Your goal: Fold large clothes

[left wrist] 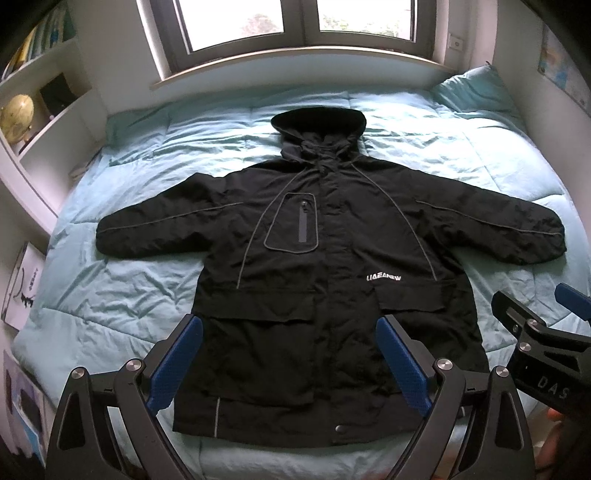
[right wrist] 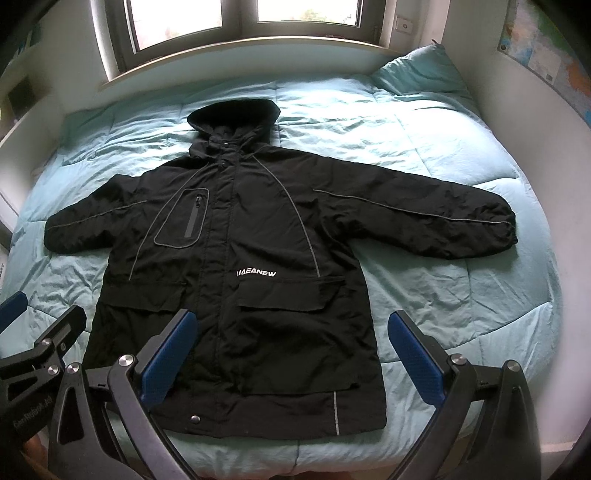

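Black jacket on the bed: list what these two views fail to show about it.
- Back of the jacket: it lies front up on the blue quilt in both views.
- Hem corners: covered by the left gripper in the left wrist view and by the right gripper in the right wrist view.
- Hood interior: too dark.
- White chest lettering: first letters too small to read.

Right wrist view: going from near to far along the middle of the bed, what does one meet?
Jacket hem snap → white logo → chest zip pocket → hood → bare quilt → window sill → window.
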